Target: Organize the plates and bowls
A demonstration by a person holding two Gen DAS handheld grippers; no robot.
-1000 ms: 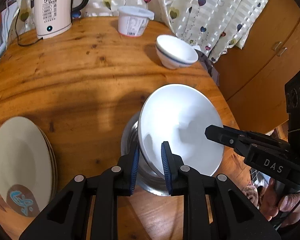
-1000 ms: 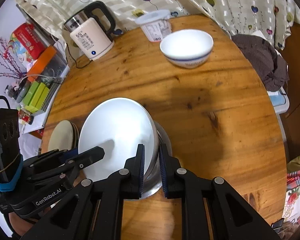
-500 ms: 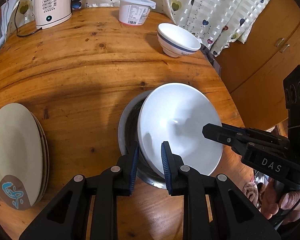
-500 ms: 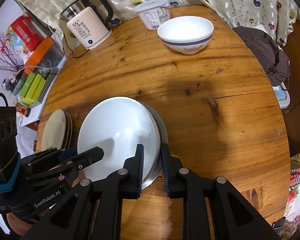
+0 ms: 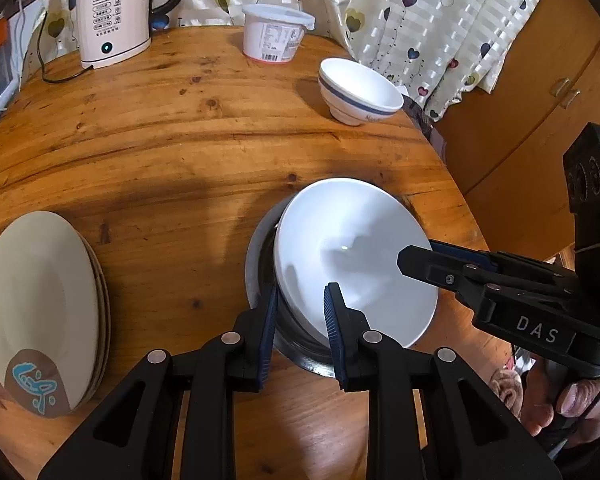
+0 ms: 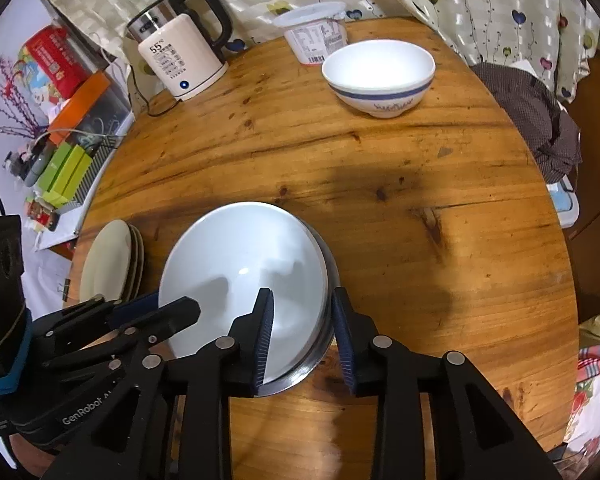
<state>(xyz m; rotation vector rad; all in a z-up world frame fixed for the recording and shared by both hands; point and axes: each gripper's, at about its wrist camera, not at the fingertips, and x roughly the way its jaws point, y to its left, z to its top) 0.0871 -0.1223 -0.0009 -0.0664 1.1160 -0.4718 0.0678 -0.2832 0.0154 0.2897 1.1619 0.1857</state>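
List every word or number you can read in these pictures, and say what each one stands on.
"55 °C": on the kettle base.
"DAS": on the right tongs.
"GenRobot": on the left tongs.
Kettle panel rows, white tub label, blue-banded bowl script and red box: too small to read.

both views are evenly and warmly lit, sharp across the middle, with no motion blur. a small glare spot sits inside the white bowl (image 5: pixel 354 256), and soft shadows of the tools fall across it (broader dark patches also lie on the wooden table (image 6: pixel 380 168) at mid frame). the fisheye lens bends the table edge and curtain (image 5: pixel 440 20) strongly, and the corners go black.
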